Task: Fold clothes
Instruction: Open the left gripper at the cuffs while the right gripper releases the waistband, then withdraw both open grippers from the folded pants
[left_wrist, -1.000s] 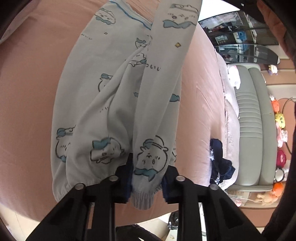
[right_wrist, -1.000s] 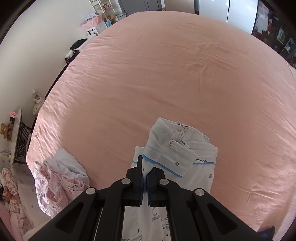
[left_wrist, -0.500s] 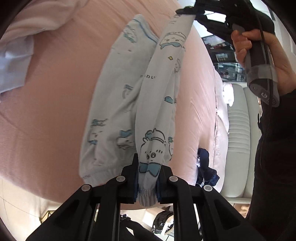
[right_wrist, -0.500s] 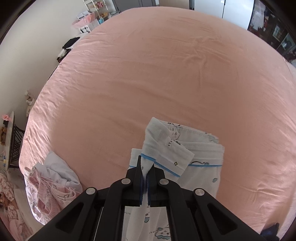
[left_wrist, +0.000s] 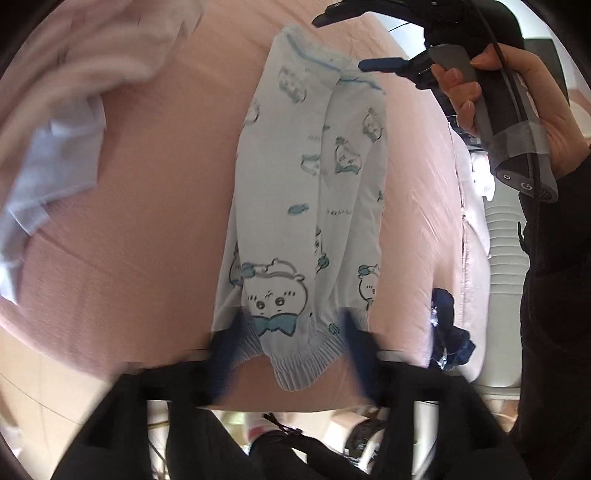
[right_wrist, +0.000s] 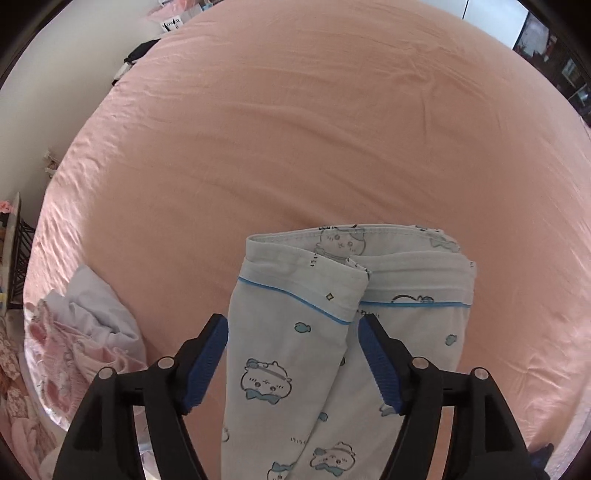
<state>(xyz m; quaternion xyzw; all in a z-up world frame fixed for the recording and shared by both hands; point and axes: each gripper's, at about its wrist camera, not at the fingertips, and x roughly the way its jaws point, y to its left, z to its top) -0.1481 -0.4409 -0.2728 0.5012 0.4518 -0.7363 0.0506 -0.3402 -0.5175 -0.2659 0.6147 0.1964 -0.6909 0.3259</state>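
Pale blue pajama pants (left_wrist: 306, 192) with cartoon bears lie lengthwise on the pink bed sheet (left_wrist: 147, 206), legs folded side by side. My left gripper (left_wrist: 291, 354) is opening; its blurred blue pads stand apart on either side of the ribbed cuff (left_wrist: 295, 369), clear of the cloth. My right gripper (right_wrist: 293, 360) is opening too, its pads spread over the waistband end (right_wrist: 299, 295) without pressing it. The right gripper (left_wrist: 373, 40) also shows at the far end in the left wrist view, held by a person's hand (left_wrist: 517, 85).
A heap of white and pink clothes (right_wrist: 77, 343) lies on the bed to the left of the pants, seen also as the heap (left_wrist: 55, 122). A dark blue garment (left_wrist: 447, 332) hangs at the bed's right edge. The pink sheet (right_wrist: 332, 129) stretches far beyond the waistband.
Both grippers have let go of the pants, which now lie flat on the sheet. The right gripper came down toward the waistband; the left one drew back slightly from the cuff.
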